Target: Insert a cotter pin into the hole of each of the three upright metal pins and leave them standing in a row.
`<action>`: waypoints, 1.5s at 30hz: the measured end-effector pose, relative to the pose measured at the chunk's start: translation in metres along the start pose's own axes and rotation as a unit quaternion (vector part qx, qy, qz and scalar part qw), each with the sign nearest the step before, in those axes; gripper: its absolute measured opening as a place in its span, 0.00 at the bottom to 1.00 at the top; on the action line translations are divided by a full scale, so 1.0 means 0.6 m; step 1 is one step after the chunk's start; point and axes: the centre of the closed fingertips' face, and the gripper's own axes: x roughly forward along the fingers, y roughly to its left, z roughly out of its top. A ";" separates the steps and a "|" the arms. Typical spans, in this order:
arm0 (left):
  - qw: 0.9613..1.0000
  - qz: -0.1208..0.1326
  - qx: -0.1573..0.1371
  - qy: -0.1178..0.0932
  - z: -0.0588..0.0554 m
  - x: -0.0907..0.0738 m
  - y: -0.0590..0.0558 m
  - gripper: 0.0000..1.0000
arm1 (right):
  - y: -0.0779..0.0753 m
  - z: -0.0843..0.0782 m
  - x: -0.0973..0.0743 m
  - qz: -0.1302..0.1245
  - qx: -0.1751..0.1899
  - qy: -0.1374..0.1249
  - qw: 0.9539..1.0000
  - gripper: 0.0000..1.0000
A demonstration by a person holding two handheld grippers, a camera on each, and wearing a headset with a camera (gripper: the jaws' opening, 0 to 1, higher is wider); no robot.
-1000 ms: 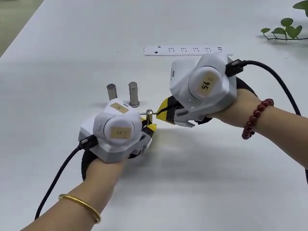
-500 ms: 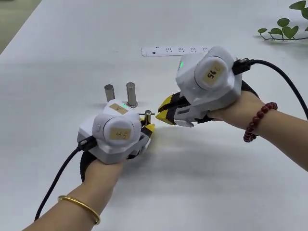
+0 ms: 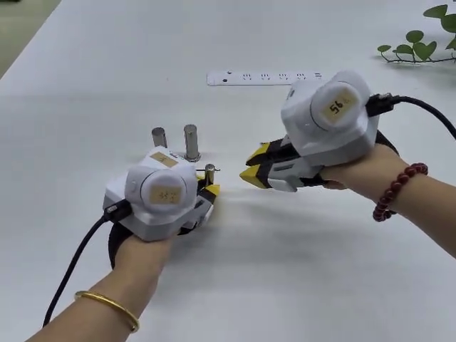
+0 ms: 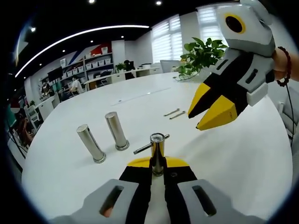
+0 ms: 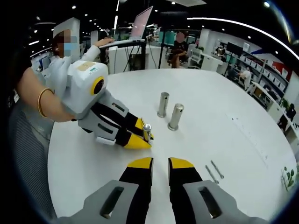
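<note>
Firstly, head view. White table [image 3: 85,64]. Left gripper [image 3: 207,190], near and left of centre, jaws clamped on the held pin [image 3: 209,174], which stands upright on the table. A cotter pin [image 3: 214,169] crosses the held pin near its top. First free pin [image 3: 159,137], far left of the group, is upright. Second free pin [image 3: 191,142], just right of the first and apart from it, is also upright. Both stand just beyond the left gripper. Right gripper [image 3: 250,164], right of the held pin and clear of it, has its tips pointing left and its jaws slightly parted, with nothing between them. Power strip [image 3: 263,76] at far centre. Plant [image 3: 419,44] in the far right corner.

Next, left gripper view. Left gripper [image 4: 157,164] has its jaws closed around the lower part of the held pin [image 4: 157,145]. The cotter pin [image 4: 144,148] passes through the hole under the head and sticks out on both sides. First free pin [image 4: 91,143] and second free pin [image 4: 116,131] stand beyond and to the left, side by side, not touching. One spare cotter pin [image 4: 171,112] and another spare cotter pin [image 4: 178,115] lie flat farther off on the table [image 4: 247,158], close together. Right gripper [image 4: 195,120] comes in from the right above the table, tips a little apart and empty.

Lastly, right gripper view. Right gripper [image 5: 160,164] has a gap between its jaws and holds nothing. Left gripper [image 5: 141,141] lies ahead, closed on the held pin [image 5: 147,132]. Second free pin [image 5: 176,116] and first free pin [image 5: 162,104] stand upright beyond it. The two spare cotter pins lie at [image 5: 210,174] and [image 5: 217,169], off to the right.
</note>
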 end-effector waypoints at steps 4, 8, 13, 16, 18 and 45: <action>1.000 0.002 0.000 0.000 -0.001 -0.004 0.010 0.05 | 0.003 -0.001 -0.001 0.002 0.017 -0.005 1.000 0.09; 1.000 0.006 -0.004 -0.002 0.000 -0.009 0.024 0.05 | 0.004 0.000 -0.002 0.003 0.042 -0.016 0.999 0.12; 1.000 0.010 -0.013 0.001 -0.005 -0.011 0.040 0.05 | 0.005 -0.001 -0.002 0.003 0.064 -0.023 0.998 0.14; 1.000 0.012 -0.015 0.002 -0.007 -0.013 0.046 0.05 | 0.004 -0.004 -0.003 0.000 0.069 -0.022 0.997 0.15; 1.000 0.011 -0.015 0.000 -0.007 -0.014 0.051 0.05 | 0.004 -0.008 -0.003 -0.003 0.072 -0.020 0.997 0.15; 0.999 -0.001 -0.031 -0.006 -0.010 -0.016 0.059 0.06 | 0.005 -0.023 0.003 -0.007 0.101 -0.023 0.995 0.15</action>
